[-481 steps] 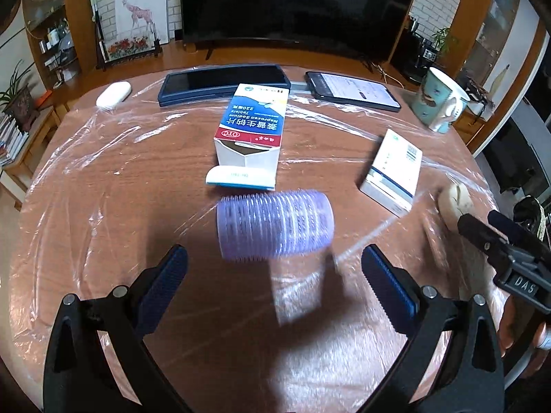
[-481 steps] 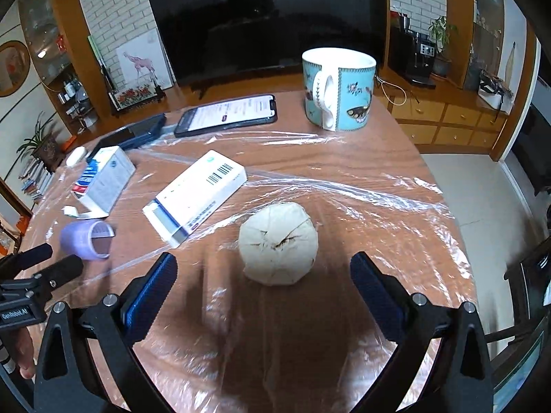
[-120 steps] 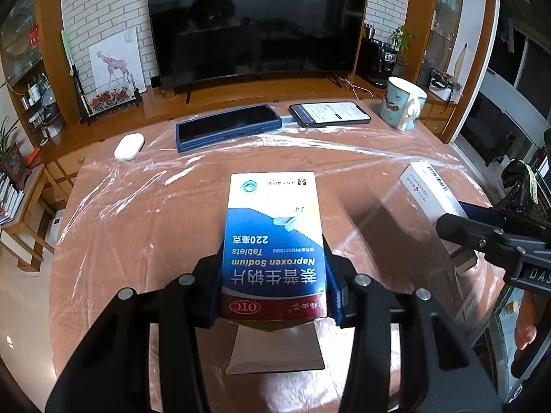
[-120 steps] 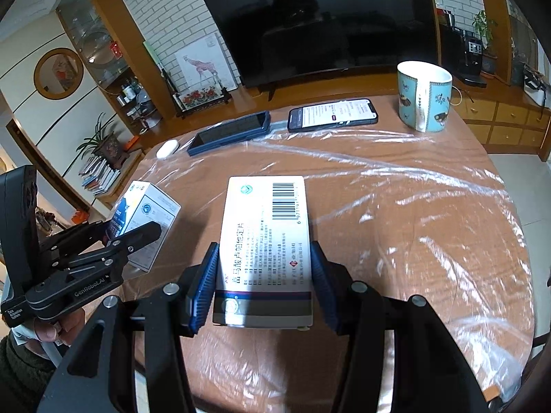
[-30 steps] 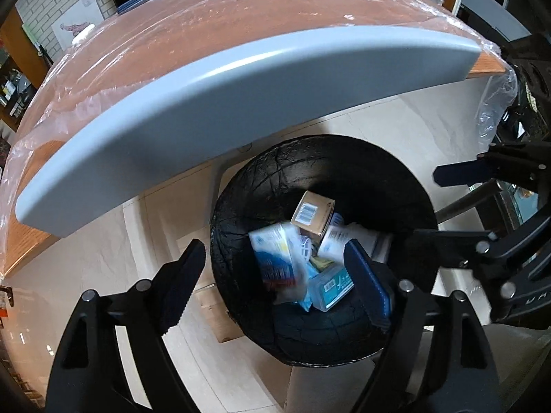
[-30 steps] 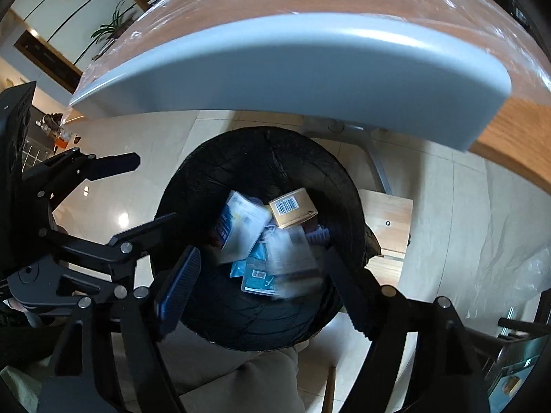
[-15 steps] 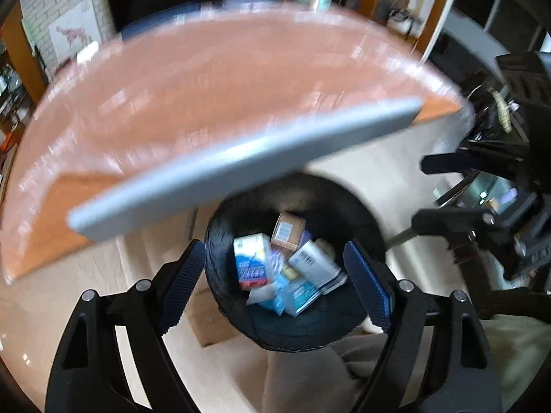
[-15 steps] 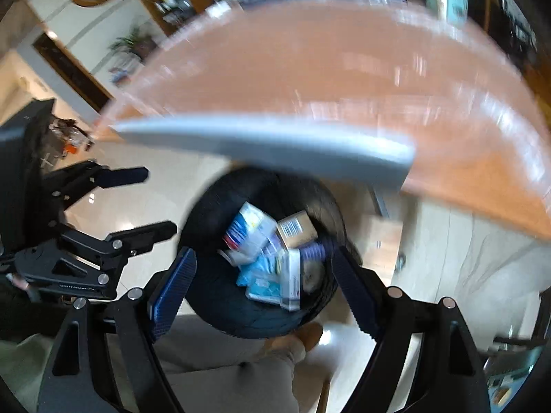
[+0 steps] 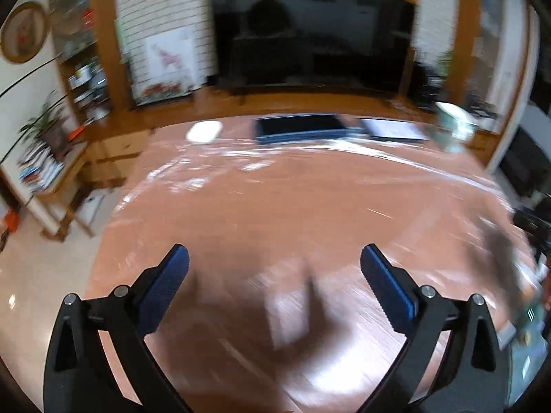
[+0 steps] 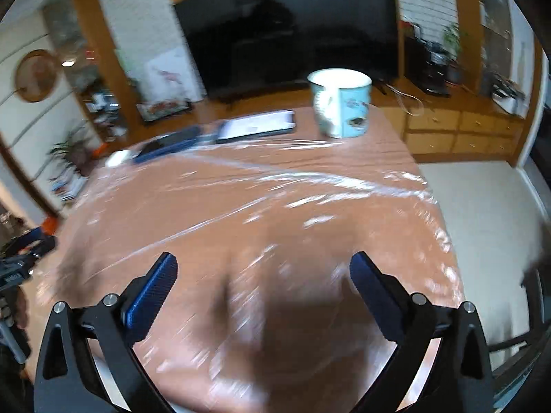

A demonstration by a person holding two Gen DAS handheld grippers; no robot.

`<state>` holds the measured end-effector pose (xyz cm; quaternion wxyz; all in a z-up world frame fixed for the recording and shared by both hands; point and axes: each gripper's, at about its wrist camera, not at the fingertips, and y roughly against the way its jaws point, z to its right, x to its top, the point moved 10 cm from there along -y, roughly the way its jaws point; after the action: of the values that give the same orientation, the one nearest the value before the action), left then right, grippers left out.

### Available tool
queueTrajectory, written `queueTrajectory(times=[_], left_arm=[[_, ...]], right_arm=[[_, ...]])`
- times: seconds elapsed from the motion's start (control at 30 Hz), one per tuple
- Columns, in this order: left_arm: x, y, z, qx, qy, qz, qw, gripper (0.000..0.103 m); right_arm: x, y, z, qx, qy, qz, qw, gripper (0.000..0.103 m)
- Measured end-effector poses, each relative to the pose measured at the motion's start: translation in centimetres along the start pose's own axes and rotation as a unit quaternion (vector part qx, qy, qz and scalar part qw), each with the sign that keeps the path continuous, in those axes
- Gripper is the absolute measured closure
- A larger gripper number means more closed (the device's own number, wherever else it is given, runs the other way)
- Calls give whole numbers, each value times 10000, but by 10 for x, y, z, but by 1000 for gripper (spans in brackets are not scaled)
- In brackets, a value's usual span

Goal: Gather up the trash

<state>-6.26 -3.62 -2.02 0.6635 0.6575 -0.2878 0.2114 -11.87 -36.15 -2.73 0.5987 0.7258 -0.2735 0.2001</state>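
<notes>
1. Both views are motion-blurred; fine detail is unreliable.
2. Left gripper (image 9: 274,261): jaws spread wide and just been opening further, nothing between the blue pads (image 9: 162,287). Only bare table shows in the gap.
3. Right gripper (image 10: 263,268): same, jaws wide and just been opening, gap empty, blue pads (image 10: 375,292) clear of everything.
4. Landmark is the table (image 9: 310,206), round, reddish wood, covered with clear plastic film (image 10: 310,186).
5. Trash: none visible on the table in either view. No bin in view either, so I cannot tell from these frames where the trash sits.
6. At the table's far edge, seen from the left wrist: a white oval thing (image 9: 204,131) far left, a dark blue tablet (image 9: 299,127) far centre, a phone (image 9: 392,130) with a lit screen just right of it.
7. Mug (image 10: 341,106), teal and white, upright at the table's far right edge, beside the phone; smeared in the left view.
8. Beyond the table: a large dark TV (image 9: 310,34) on a low wooden unit, with a framed picture (image 9: 165,65) to its left.
9. Left edge of the right-wrist view, beside the table's left rim: the other gripper's black body, too blurred to read.
</notes>
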Motion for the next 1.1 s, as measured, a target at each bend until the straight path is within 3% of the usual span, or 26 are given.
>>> queueTrajectory(times=[0.23,0.4,0.8,1.1], left_arm=[[30,-74,-62,460,430,-314,9975,3],[36,-105,-77,554,520,-505,9958,3],[39,-129,-83,427,588,-580,9957,3],[40,-131,-86,380,614,-601,9956,2]], right_arm=[[29,-63,43,-676,-166,-108,9975,4],[45,-92,59,-843,-274,-223,9958,4],[51,-109,67,-1212,-46,-307,9921,4],[48,-108,67,-1210,-38,-312,9922,4]])
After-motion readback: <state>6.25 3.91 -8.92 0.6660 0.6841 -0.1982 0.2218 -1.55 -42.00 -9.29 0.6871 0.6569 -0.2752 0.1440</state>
